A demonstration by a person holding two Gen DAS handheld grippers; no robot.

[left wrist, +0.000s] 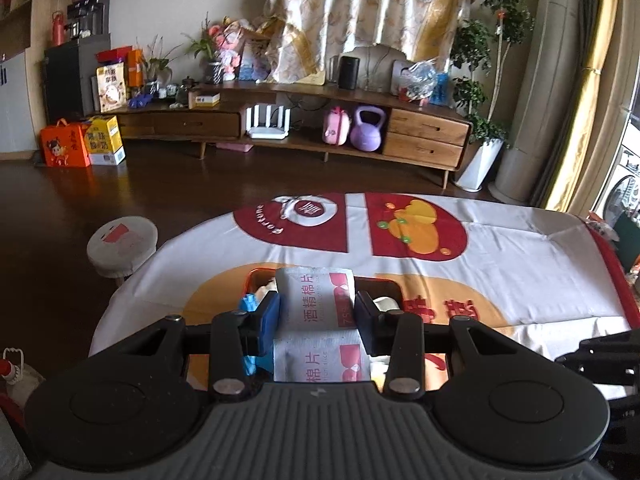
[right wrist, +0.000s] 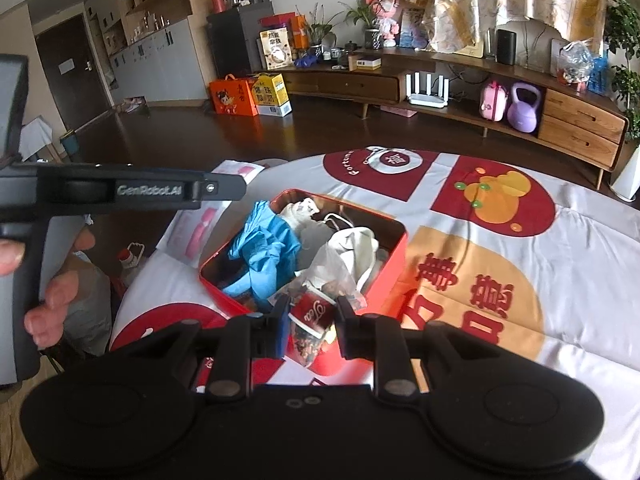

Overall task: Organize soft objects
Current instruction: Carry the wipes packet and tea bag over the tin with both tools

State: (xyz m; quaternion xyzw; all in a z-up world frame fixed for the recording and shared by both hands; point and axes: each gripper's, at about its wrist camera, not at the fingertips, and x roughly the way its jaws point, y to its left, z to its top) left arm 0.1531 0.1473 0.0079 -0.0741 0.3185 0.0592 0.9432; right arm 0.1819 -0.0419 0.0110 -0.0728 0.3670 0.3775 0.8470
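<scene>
A red tin box [right wrist: 394, 258] sits on the printed tablecloth; its rim also shows in the left wrist view [left wrist: 260, 271]. It holds blue gloves [right wrist: 266, 248], a white mask [right wrist: 356, 242] and clear plastic. My left gripper [left wrist: 318, 308] is shut on a strip of white alcohol-pad packets [left wrist: 320, 300], held over the box. My right gripper [right wrist: 312, 314] is shut on a red "Tea" packet [right wrist: 310, 318] at the box's near edge. The left gripper body [right wrist: 120, 190] shows at the left of the right wrist view.
The round table [right wrist: 580, 280] carries a white, red and orange cloth. A small round stool [left wrist: 122, 246] stands by its left side. A wooden TV cabinet [left wrist: 304, 120] with a purple kettlebell [left wrist: 368, 128] lines the far wall. Gift boxes [left wrist: 80, 142] stand on the dark floor.
</scene>
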